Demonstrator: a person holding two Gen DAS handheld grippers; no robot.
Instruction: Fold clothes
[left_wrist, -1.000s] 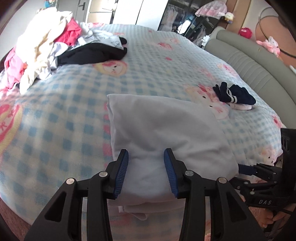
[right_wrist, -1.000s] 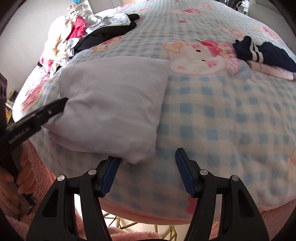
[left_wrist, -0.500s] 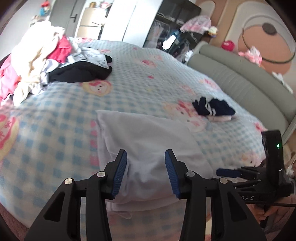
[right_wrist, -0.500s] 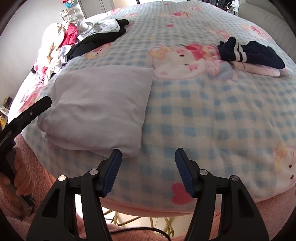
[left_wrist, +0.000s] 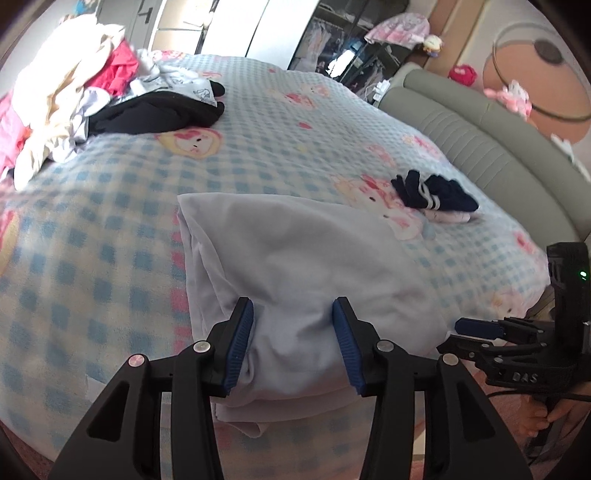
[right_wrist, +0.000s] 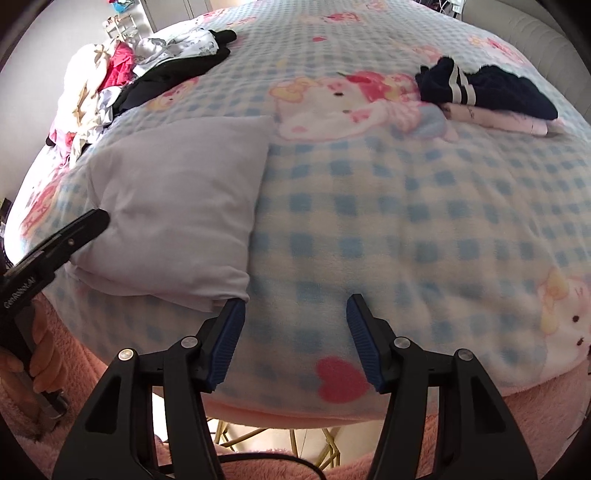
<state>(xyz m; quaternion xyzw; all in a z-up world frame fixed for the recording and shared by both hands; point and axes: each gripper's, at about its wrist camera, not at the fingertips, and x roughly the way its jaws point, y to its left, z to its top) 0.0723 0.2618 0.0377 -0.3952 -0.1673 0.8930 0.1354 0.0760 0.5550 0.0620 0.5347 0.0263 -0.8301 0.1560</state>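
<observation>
Folded white garment (left_wrist: 303, 266) on bed (left_wrist: 110, 229)

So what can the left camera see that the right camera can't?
Only the left wrist view shows the wardrobe, the grey headboard and the right gripper from the side. Only the right wrist view shows the bed's pink edge and gold legs under it. Both show the folded white cloth, the navy socks and the clothes pile.
</observation>
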